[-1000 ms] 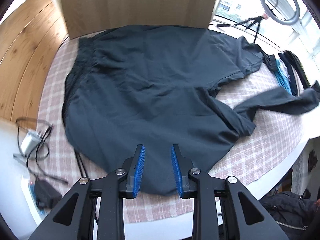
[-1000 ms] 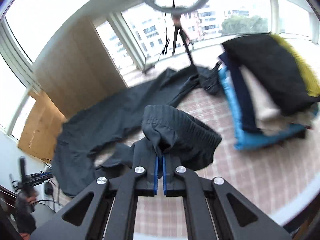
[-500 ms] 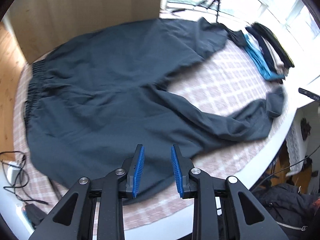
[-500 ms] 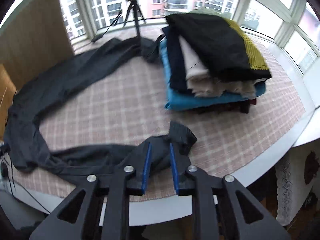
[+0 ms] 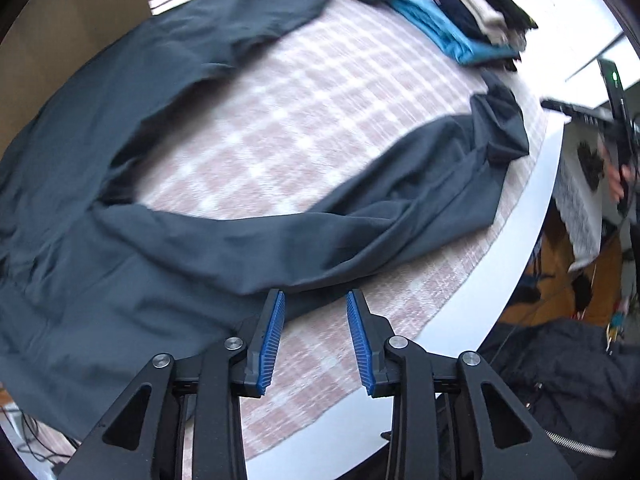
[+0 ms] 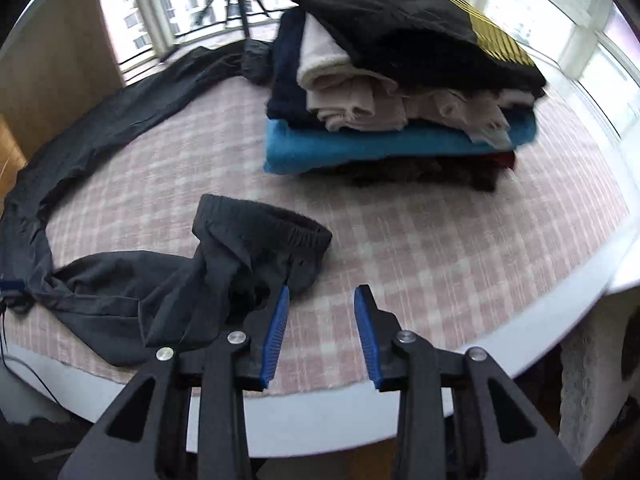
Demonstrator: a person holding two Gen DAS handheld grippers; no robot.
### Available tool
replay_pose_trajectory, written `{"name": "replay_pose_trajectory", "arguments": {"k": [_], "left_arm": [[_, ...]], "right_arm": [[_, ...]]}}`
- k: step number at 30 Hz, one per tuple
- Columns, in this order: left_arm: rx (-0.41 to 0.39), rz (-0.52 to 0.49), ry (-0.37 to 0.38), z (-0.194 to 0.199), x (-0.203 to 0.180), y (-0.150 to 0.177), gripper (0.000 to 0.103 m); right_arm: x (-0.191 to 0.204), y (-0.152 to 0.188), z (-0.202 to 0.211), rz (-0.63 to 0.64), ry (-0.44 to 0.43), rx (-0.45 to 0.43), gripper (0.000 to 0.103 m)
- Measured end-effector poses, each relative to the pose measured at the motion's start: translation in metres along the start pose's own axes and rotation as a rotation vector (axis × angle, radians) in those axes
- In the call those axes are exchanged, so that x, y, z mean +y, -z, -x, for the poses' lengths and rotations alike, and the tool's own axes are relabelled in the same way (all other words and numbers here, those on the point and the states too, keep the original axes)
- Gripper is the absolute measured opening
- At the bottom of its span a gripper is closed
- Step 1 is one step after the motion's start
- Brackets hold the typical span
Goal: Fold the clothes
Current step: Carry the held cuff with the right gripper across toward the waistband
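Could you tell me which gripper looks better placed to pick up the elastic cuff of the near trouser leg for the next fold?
Probably the right gripper: it is open, with the cuff lying just ahead of its left finger. The left gripper, also open, sits over mid-leg fabric, far from that cuff.

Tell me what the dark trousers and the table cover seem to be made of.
Dark trousers: thin, smooth woven synthetic by the look, with soft creases and a gathered elastic cuff. Table cover: coarse woven cloth, pink-and-white check, matte; the fibre cannot be told.

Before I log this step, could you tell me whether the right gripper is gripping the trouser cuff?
No, the right gripper is open, with the cuff lying free on the tablecloth.
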State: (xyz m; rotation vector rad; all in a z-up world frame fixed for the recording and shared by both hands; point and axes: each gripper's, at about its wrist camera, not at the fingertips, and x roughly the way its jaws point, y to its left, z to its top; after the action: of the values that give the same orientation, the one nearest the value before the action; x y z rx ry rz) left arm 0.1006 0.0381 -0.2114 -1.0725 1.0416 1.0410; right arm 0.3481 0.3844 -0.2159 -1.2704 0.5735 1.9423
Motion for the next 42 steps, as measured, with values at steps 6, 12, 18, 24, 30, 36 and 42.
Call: {"name": "replay_pose_trajectory", "arguments": {"k": [6, 12, 18, 24, 30, 36, 42], "left_arm": [[0.045, 0.036, -0.024, -0.005, -0.001, -0.008, 0.032], [0.043, 0.11, -0.066, 0.007, 0.012, 0.001, 0.033], [0.032, 0.189, -0.083, 0.018, 0.029, 0.014, 0.036], [0.031, 0.223, -0.079, 0.016, 0.046, 0.016, 0.036], [0.048, 0.172, -0.064, 0.011, 0.048, 0.007, 0.037], [0.122, 0.056, -0.053, 0.006, 0.037, 0.01, 0.037], [0.104, 0.003, -0.077, 0.011, 0.045, -0.008, 0.037]], "right_arm": [[0.023, -0.031, -0.026, 0.309, -0.077, -0.017, 0.049], [0.064, -0.054, -0.063, 0.675, -0.116, 0.02, 0.059], [0.077, -0.054, -0.102, 0.781, -0.242, 0.256, 0.059], [0.068, -0.052, -0.092, 0.708, -0.282, 0.202, 0.029], [0.039, -0.041, -0.033, 0.489, -0.314, 0.075, 0.009], [-0.045, -0.029, 0.043, 0.056, -0.237, -0.081, 0.008], [-0.102, -0.005, 0.094, -0.246, -0.289, -0.15, 0.006]]}}
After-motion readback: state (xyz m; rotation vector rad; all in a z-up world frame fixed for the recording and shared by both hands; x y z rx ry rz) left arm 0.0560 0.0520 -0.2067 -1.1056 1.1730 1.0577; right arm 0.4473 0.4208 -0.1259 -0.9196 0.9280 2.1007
